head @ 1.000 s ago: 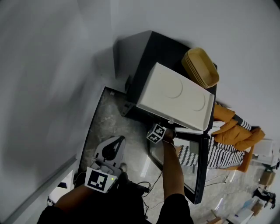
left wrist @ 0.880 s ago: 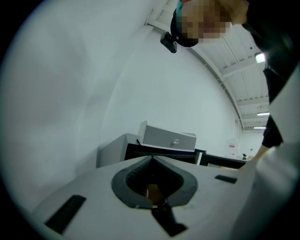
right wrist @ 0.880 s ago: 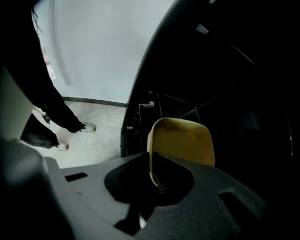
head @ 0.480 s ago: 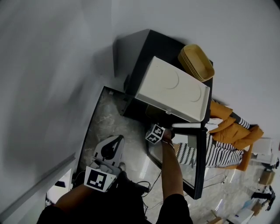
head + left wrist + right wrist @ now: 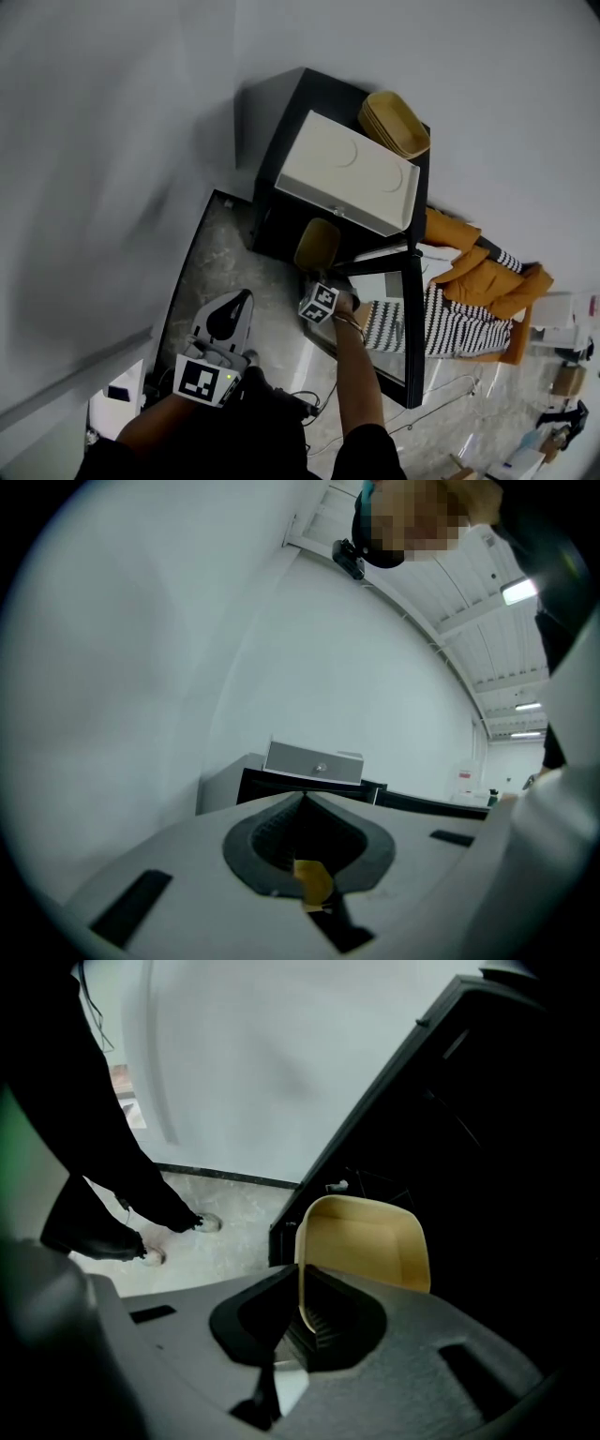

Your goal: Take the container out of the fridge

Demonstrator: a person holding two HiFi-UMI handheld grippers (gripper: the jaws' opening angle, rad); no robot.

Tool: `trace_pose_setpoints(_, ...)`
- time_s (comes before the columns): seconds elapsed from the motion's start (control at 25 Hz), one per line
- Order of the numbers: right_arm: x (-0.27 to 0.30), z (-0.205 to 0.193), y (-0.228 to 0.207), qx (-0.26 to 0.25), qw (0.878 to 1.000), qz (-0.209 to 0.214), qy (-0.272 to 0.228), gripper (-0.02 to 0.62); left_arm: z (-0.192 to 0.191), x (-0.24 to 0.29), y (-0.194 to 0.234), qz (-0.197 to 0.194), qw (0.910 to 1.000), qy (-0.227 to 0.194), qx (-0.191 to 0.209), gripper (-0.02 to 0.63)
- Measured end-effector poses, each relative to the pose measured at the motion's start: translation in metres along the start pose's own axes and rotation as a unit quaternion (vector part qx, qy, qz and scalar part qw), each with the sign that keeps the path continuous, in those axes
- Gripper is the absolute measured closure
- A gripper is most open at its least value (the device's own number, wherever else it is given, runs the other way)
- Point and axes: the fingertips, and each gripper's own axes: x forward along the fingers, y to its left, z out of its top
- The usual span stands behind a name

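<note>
Right gripper (image 5: 298, 1288) is clamped narrow on the near rim of the tan container (image 5: 367, 1241), one pad on each side of the wall. In the head view the container hangs at centre frame, at the dark mouth of the black fridge (image 5: 277, 178), just left of the open fridge door (image 5: 415, 356). Left gripper (image 5: 305, 799), at lower left of the head view, has its jaws together with nothing between them, well apart from the fridge. A white box (image 5: 347, 183) and a stack of tan trays (image 5: 394, 124) sit on the fridge top.

Bare lab-type hall: plain white walls (image 5: 103, 141), stone floor (image 5: 220, 262), ceiling strip lights (image 5: 518, 591), cardboard boxes (image 5: 569, 380) far right.
</note>
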Motion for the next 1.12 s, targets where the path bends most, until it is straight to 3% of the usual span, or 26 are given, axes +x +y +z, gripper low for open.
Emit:
trace_pose_setpoints(0.64,-0.093,-0.001,0.108,-0.039,0.997,0.052,-0.027,0.581,0.001,-0.098,-0.069,0.030,0.9994,-0.010,0.011,0.601)
trace_pose_setpoints(1.12,-0.157,0.018,0.152,-0.016,0.997,0.074,-0.034,0.581,0.020,-0.131,-0.060,0.037,0.9990,-0.012,0.022,0.601)
